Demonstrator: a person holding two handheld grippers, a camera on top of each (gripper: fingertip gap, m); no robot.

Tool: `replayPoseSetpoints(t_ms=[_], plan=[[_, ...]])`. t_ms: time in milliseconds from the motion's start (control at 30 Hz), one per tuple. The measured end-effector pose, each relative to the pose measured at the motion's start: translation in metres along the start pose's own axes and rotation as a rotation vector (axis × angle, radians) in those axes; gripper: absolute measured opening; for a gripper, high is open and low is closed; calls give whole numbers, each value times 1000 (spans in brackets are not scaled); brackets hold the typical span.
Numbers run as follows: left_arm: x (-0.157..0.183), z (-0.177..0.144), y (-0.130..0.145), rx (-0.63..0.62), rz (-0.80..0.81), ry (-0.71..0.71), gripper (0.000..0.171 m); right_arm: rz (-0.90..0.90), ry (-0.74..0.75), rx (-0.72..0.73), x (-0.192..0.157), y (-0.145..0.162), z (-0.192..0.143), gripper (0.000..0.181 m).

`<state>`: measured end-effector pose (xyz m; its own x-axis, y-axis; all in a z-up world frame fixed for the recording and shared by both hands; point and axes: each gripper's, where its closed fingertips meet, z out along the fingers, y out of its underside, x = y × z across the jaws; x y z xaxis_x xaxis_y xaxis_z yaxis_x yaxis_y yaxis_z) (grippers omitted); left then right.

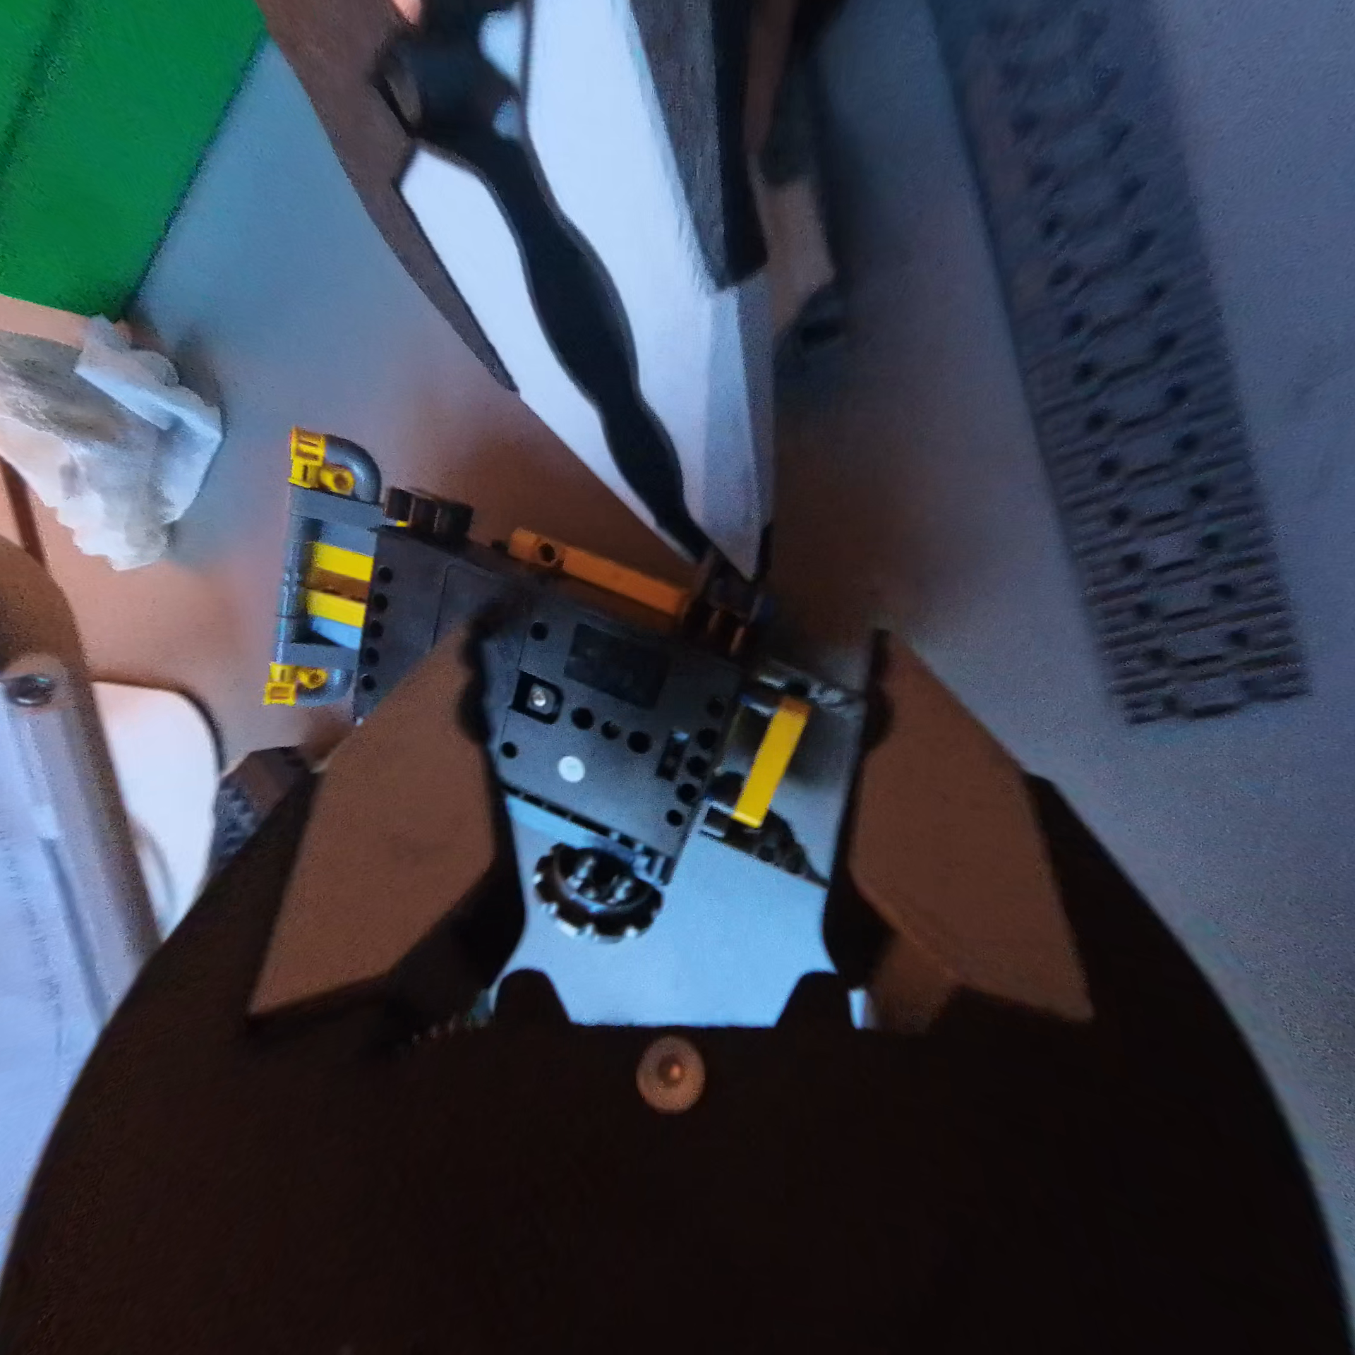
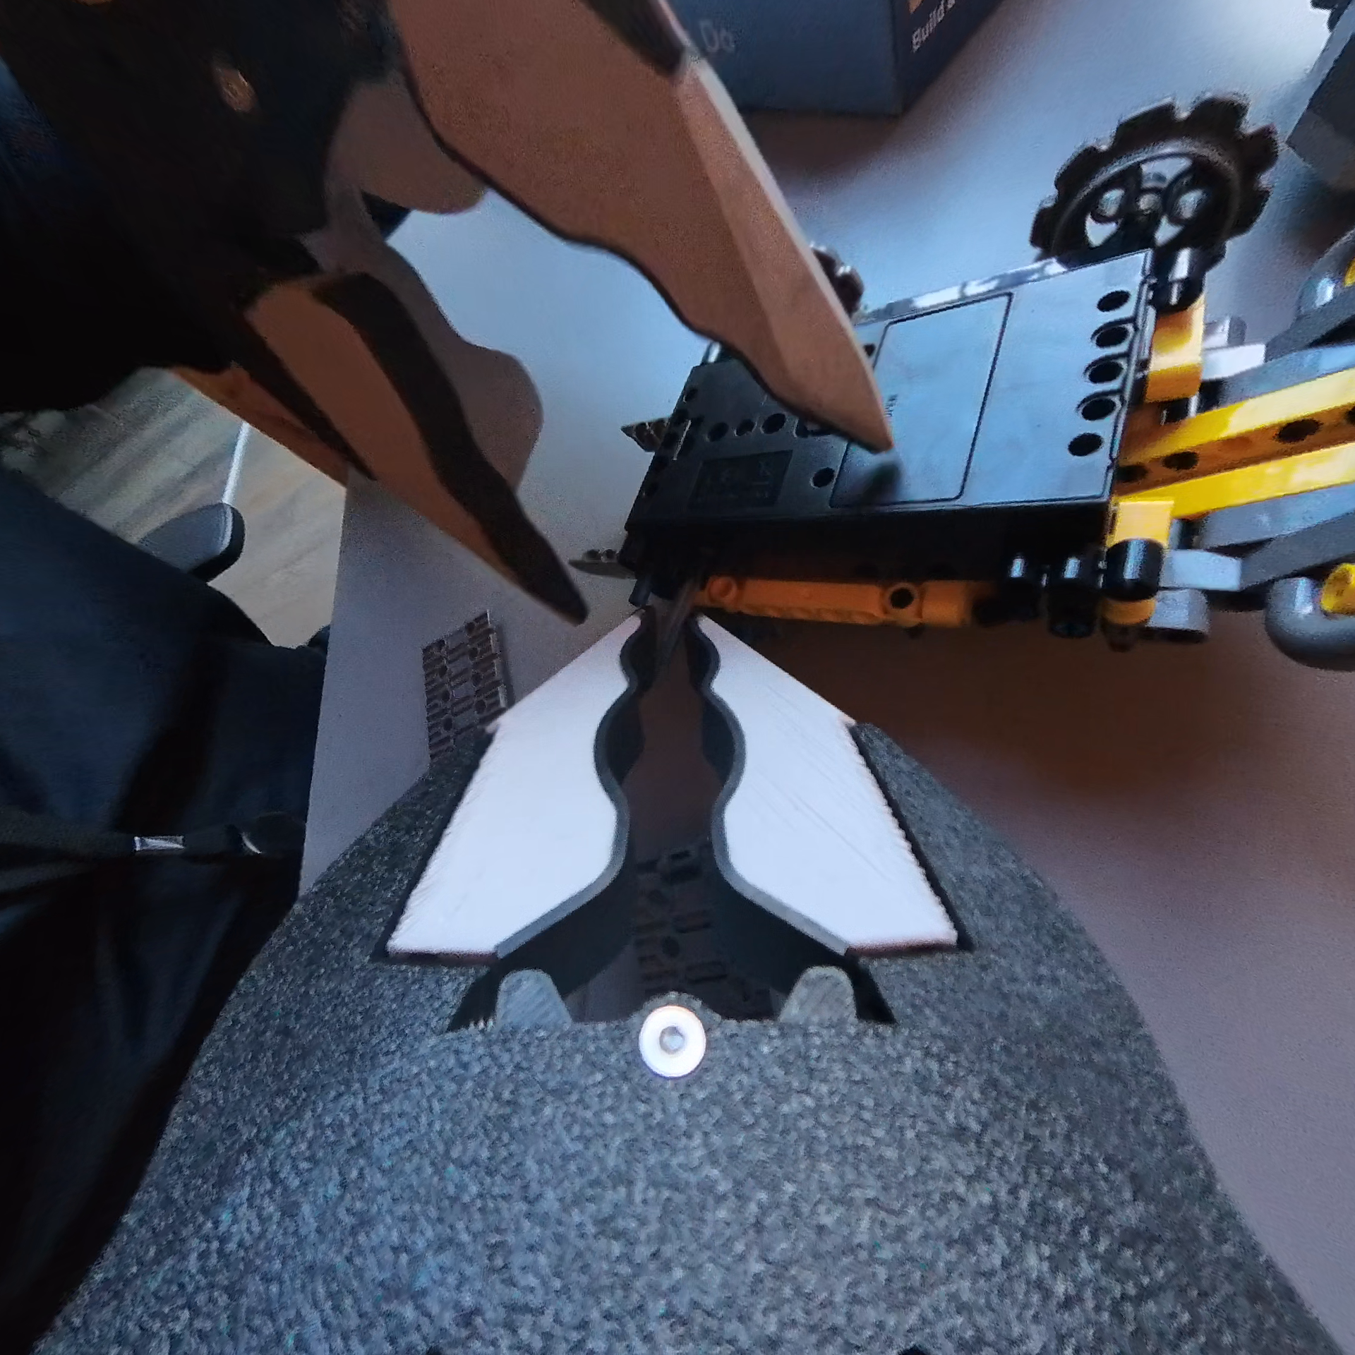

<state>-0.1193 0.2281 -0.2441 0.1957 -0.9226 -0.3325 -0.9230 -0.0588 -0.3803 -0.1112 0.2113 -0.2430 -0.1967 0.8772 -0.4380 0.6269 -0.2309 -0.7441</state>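
Observation:
A black and yellow brick-built model (image 1: pixel 616 696) lies on the grey table (image 1: pixel 308 308), with a black battery-box body, yellow beams and a black sprocket wheel (image 1: pixel 597 891). My left gripper (image 1: pixel 673 652) is open, its brown fingers either side of the black body; the left finger touches it. In the right wrist view one brown fingertip (image 2: pixel 869 432) rests on the body's top (image 2: pixel 938 410). My right gripper (image 2: pixel 666 622), with white fingers, is closed on a thin black part (image 2: pixel 660 608) sticking out of the model's end. It enters the left wrist view from above (image 1: pixel 726 557).
A grey toothed track strip (image 1: pixel 1144 410) lies on the table to the right, and also shows in the right wrist view (image 2: pixel 465 682). White crumpled cloth (image 1: pixel 110 454) and a green surface (image 1: pixel 95 132) are at the left. A dark box (image 2: pixel 814 59) stands behind. Dark clothing (image 2: pixel 110 733) is at the table edge. Both grippers' tips are close together, under 4 cm apart.

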Motion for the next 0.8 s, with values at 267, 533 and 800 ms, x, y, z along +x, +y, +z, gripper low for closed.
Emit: replayPoseSetpoints(t_ms=[267,533,800], plan=[[-13,13,-1,-96,230,-174,88,-24,41,-21,0,2,4,5],[13,18,-3,-70,502,-249,40,-76,27,-55,-1,6,4,5],[16,18,-8,-6,249,-146,28,-109,78,-99,-3,11,-3,2]])
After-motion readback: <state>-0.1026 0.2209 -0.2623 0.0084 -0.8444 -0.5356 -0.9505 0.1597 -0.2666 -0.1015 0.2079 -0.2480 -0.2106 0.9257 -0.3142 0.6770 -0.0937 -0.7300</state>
